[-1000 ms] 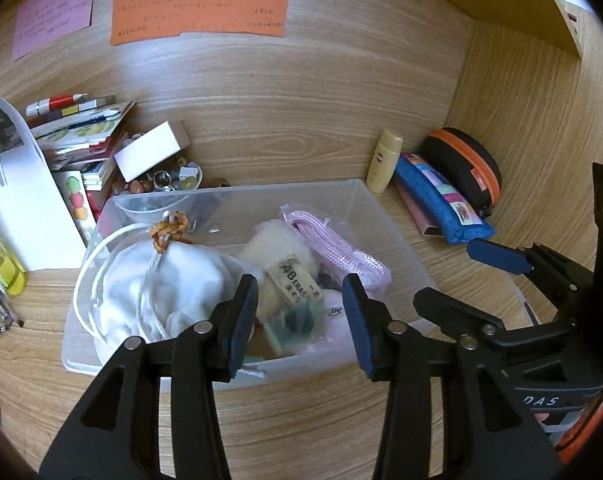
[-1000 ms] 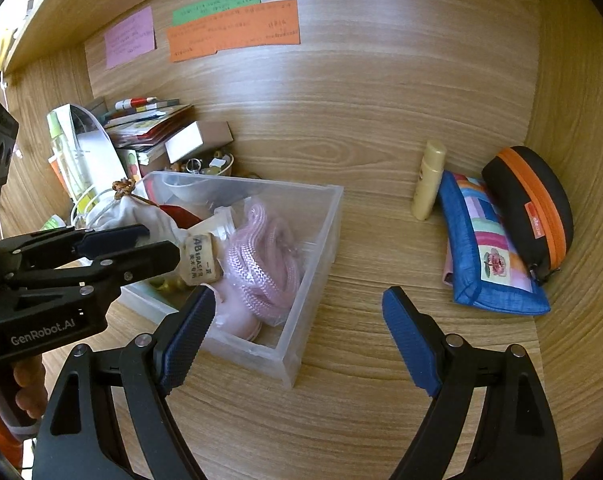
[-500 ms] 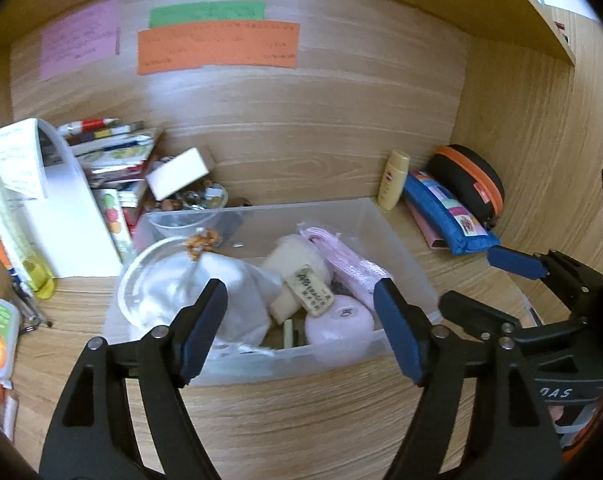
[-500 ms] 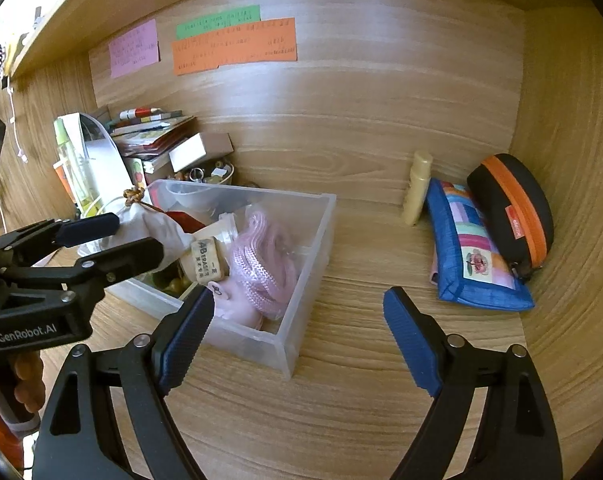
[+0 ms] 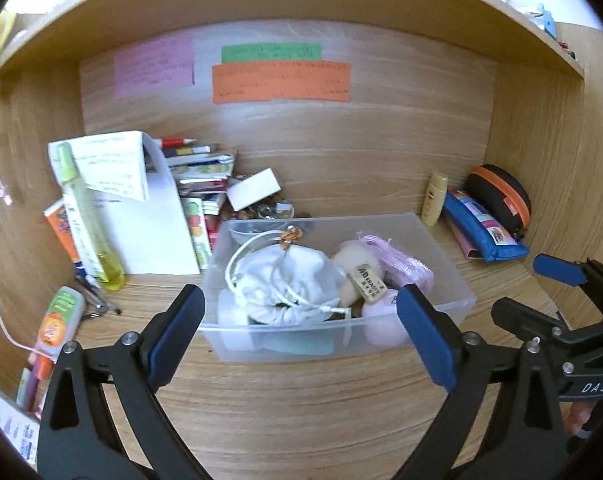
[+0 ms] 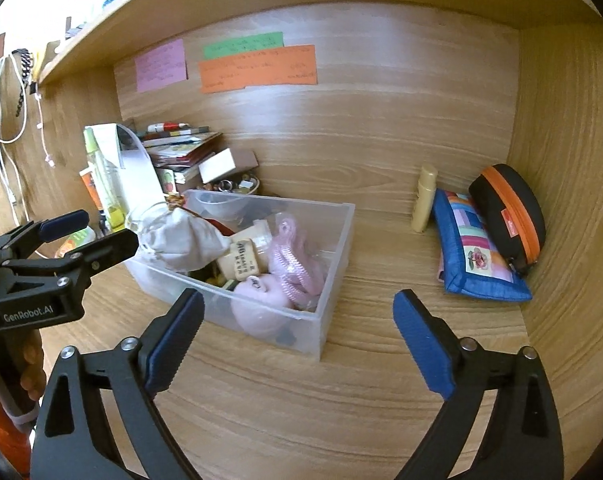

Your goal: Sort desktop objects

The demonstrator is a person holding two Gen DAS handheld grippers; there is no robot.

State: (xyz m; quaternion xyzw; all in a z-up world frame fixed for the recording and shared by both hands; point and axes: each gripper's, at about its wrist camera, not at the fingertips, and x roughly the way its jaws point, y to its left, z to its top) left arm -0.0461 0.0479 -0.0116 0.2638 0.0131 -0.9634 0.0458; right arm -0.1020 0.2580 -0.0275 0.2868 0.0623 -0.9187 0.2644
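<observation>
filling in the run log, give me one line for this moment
left tool: open, empty | right tool: open, empty | clear bin: full, on desk | blue pouch: outside bin, by right wall

A wooden worktop carries a clear plastic bin at centre, a yellow bottle, blue pouch and black case right, stacked books left.

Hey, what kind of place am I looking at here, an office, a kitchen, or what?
Most likely a study desk set in a wooden alcove under a shelf. Coloured paper notes are stuck on the back panel, books and pens are stacked at the left, and a pencil case lies at the right.
</observation>
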